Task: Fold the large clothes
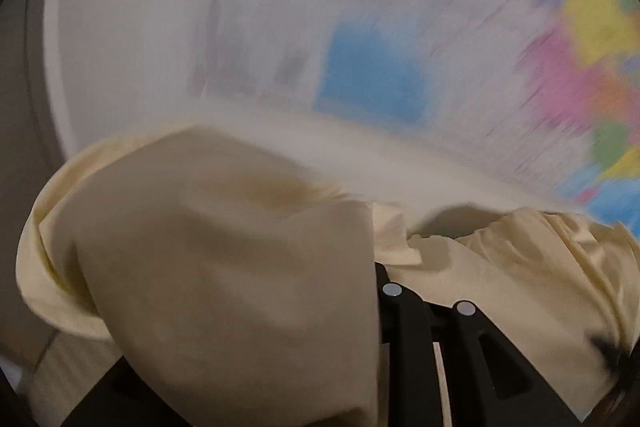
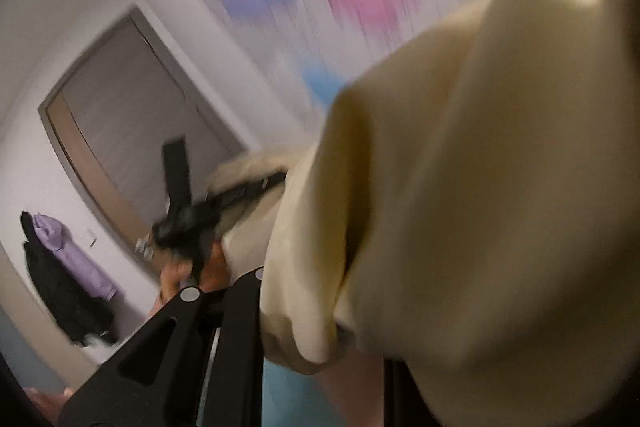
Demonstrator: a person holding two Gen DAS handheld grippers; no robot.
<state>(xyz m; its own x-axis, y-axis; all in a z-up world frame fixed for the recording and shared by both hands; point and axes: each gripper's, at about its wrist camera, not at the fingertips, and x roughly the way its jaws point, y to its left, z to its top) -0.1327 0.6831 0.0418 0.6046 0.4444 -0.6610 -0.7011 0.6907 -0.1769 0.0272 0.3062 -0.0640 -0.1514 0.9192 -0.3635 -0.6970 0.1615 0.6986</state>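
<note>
The cream garment (image 1: 224,247) is the biggest thing in both views and serves as the landmark: it hangs in the air, stretched between the two grippers, with no container anywhere in sight and nothing laid inside anything. In the left wrist view its bulk drapes over the left side of the left gripper (image 1: 430,291), and a further run of the cloth trails off to the right beyond the fingers, its folds soft and creased. Behind the garment a pale wall carries a blurred patchwork of colour (image 1: 572,75) in blue, pink, yellow and orange. The left gripper's black fingers stand close together, with only a thin slit between them, and cloth lies over their tips, so it appears to be clamped on the garment, though the pads themselves are covered. In the right wrist view the same garment (image 2: 480,187) fills the right half and falls across the right gripper (image 2: 224,291), whose fingers also stand nearly together, their tips buried in the fabric; it too appears clamped on the cloth. To the left of the garment there a grey door (image 2: 132,131) sits in the white wall, and lower left of it a lilac and black bundle of clothing (image 2: 68,267) hangs against the wall. Between door and garment the other gripper shows, blurred, with a hand (image 2: 188,271) under it.
</note>
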